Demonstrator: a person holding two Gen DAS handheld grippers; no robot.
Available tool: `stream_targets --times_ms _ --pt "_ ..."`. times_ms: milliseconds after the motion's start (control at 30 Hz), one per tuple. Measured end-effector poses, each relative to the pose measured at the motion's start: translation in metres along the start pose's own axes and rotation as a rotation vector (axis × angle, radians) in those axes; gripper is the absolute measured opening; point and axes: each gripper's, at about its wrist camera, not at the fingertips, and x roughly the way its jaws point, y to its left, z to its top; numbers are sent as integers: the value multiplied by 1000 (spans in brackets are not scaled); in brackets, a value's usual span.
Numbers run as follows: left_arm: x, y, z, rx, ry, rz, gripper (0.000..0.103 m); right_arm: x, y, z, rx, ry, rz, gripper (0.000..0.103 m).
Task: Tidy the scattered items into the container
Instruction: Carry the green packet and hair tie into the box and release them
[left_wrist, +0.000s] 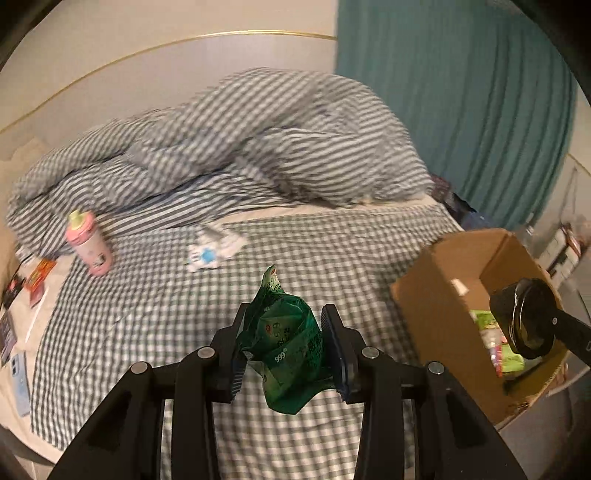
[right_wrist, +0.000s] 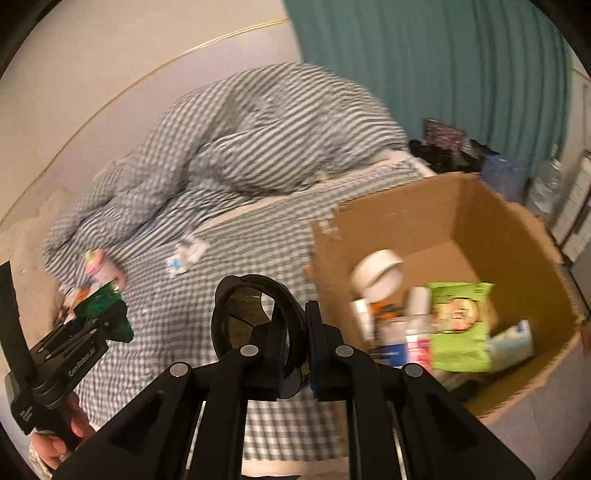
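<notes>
Left gripper (left_wrist: 282, 345) pinches a green packet (left_wrist: 288, 343); right gripper (right_wrist: 273, 339) clamps a black jar (right_wrist: 255, 325) beside the cardboard box (right_wrist: 424, 221).

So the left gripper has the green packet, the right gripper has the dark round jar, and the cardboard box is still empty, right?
Not quite: the cardboard box is not empty. The right wrist view shows a roll of tape, a light green packet and other small items inside. The rest stands: the left gripper holds the green packet, and the right gripper holds the dark round jar.
</notes>
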Motion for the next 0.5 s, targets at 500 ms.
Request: stream_targets --times_ms 500 --pt "31 -133 10 178 17 -121 38 21 -122 -8 193 44 -126 11"
